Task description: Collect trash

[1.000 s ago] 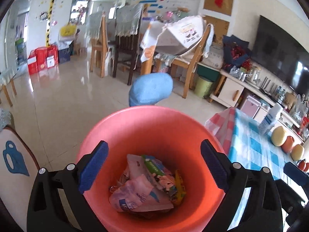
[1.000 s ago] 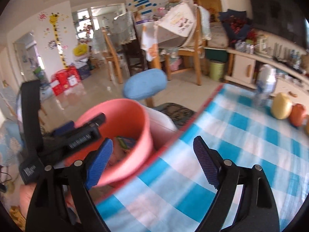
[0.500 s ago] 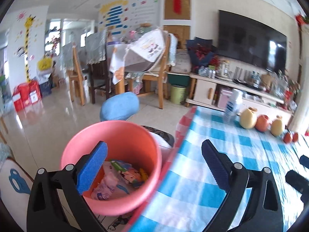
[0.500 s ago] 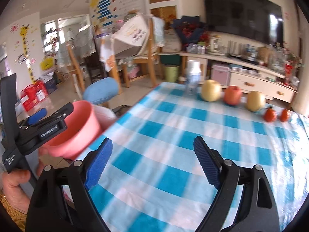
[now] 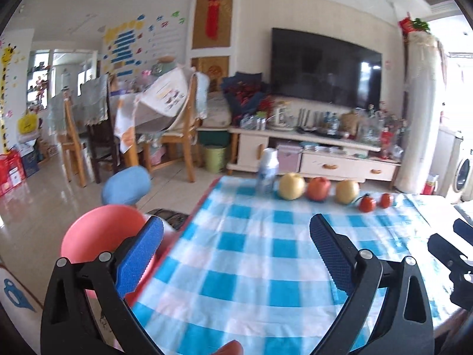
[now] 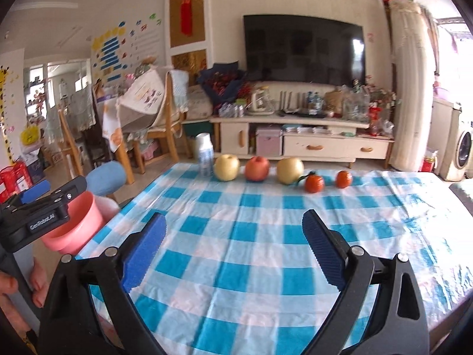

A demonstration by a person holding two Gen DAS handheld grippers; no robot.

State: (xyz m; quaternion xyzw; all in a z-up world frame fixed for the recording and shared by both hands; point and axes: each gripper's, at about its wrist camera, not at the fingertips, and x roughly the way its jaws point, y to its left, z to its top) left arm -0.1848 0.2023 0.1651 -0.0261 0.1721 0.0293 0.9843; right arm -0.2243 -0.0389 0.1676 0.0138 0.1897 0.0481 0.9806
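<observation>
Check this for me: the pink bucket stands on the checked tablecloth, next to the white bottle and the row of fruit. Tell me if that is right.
Not right. The pink bucket is not on the checked tablecloth; it sits below the table's left edge, off the cloth, as the right wrist view shows. The white bottle and the row of fruit do stand on the cloth, at its far edge.

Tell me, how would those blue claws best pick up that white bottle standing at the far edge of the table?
Probably around the bottle's straight middle, coming level from the near side across the tablecloth. It stands upright, and the yellow fruit sits close on its right, so one finger must slip between them.
</observation>
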